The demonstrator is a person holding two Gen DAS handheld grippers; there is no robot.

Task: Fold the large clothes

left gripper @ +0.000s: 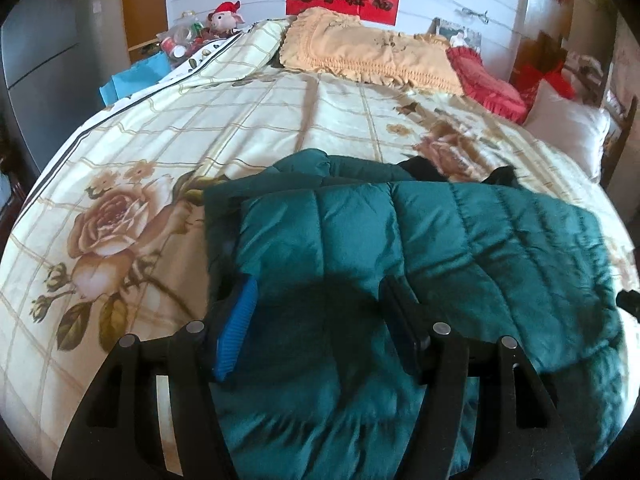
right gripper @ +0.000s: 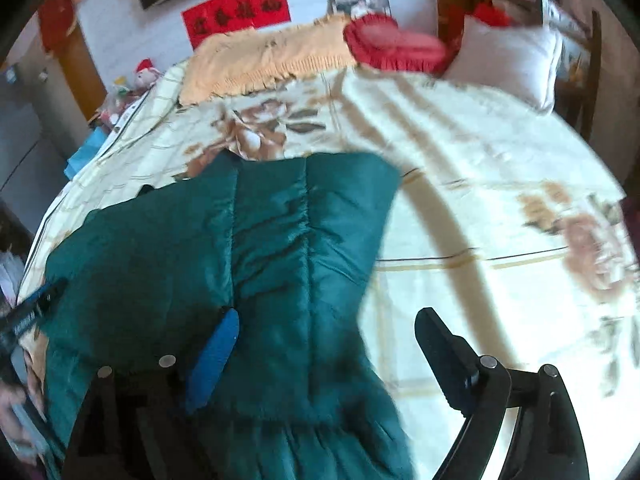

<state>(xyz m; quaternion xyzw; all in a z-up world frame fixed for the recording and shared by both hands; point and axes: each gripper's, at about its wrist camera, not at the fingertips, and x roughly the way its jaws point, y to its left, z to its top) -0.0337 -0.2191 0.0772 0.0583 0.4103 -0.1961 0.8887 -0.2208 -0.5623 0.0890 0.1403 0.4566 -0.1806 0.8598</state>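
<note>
The green quilted jacket (left gripper: 460, 240) lies partly folded on the floral bedspread (left gripper: 140, 152), directly under and ahead of the left gripper (left gripper: 316, 320), whose fingers stand spread with nothing between them. The right gripper (right gripper: 332, 356) hangs equally wide over the jacket's edge. Puffy, light and slick-looking — it would likely spring back, so a seam or hem probably gives the surest hold.
</note>
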